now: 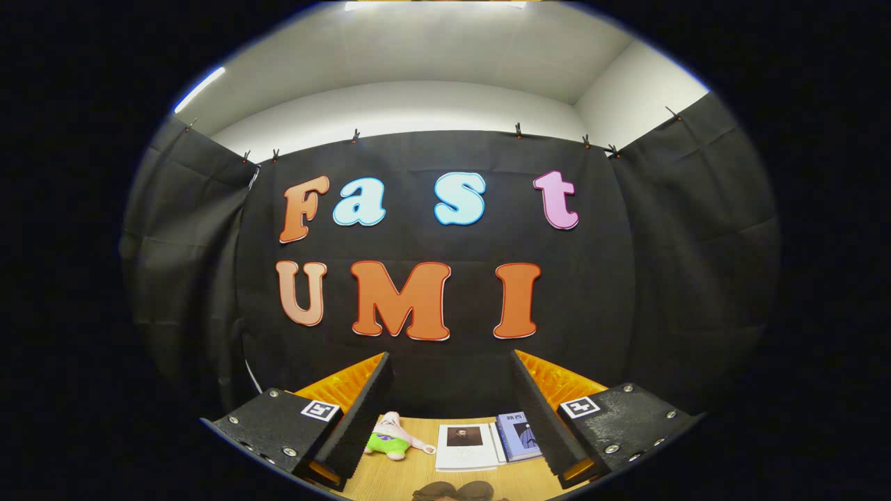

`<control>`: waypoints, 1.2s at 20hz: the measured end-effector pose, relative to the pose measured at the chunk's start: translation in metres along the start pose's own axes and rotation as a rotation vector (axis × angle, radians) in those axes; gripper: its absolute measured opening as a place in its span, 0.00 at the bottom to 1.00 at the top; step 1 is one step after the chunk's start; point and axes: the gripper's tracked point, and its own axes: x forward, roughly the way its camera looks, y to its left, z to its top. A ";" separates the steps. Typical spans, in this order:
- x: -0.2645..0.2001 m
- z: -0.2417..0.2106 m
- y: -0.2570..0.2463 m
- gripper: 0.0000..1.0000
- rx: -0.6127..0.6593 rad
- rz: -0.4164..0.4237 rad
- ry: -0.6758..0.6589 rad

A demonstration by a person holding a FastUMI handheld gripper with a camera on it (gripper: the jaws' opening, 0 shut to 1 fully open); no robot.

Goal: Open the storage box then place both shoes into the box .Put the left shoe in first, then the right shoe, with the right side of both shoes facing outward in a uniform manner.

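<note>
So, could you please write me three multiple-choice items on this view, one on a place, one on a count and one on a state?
1. Where does the plush toy lie?
A. On the wooden table, between the fingers
B. Pinned to the cloth wall
C. On top of the books

2. How many books lie beside it?
A. One
B. Two
C. Four

3. How is the gripper?
A. Shut on the toy
B. Shut on a book
C. Open, holding nothing

Answers:
1 A: it rests on the tabletop, near one finger.
2 B: a white book and a blue book lie side by side.
3 C: its fingers stand wide apart, touching nothing.
</note>
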 end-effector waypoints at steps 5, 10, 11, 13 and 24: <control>0.000 -0.037 0.039 0.99 0.017 0.110 0.101; 0.000 -0.090 0.081 1.00 0.075 0.227 0.282; 0.001 -0.098 0.090 1.00 0.102 0.251 0.315; -0.001 -0.117 0.104 0.99 0.161 0.305 0.376; -0.014 -0.233 0.182 0.98 0.238 0.506 0.712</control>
